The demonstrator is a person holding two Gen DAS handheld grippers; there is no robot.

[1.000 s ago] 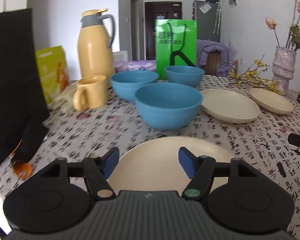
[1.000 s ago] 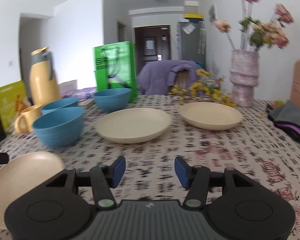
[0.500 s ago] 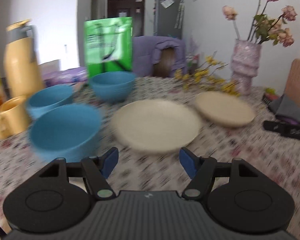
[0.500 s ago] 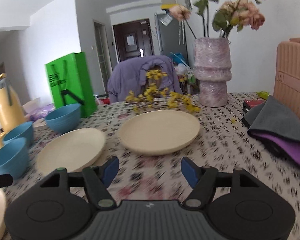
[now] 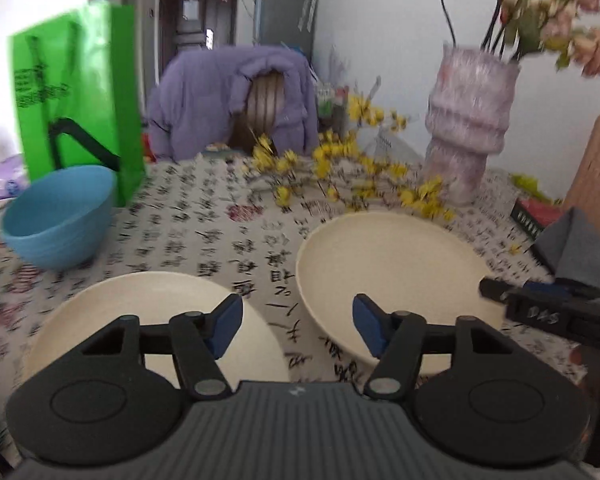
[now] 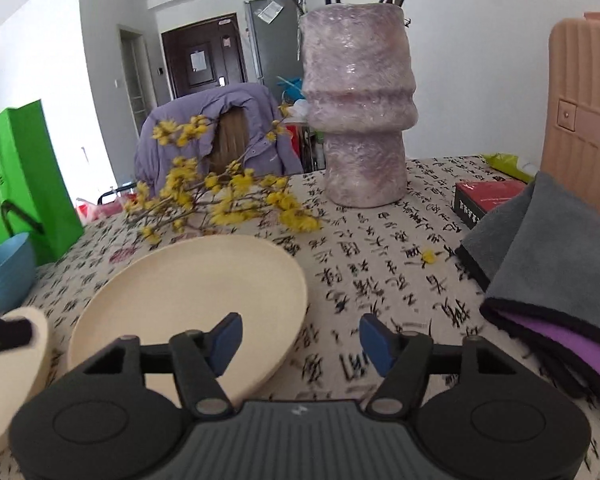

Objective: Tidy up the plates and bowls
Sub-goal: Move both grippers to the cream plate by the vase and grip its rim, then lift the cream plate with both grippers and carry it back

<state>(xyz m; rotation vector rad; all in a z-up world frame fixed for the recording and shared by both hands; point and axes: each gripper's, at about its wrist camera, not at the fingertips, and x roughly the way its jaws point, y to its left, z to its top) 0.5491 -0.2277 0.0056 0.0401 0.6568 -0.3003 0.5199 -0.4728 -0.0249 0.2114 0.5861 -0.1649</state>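
one table, script-print cloth. one green bag at far left; one lilac vase far right, yellow sprigs at its foot. two cream plates: the right plate near the vase, the left plate just beside it, apart. one blue bowl in front of the bag. one folded grey cloth at right edge. left gripper over the gap between plates, fingers apart and closing, empty. right gripper by the right plate's rim, fingers closing, empty.
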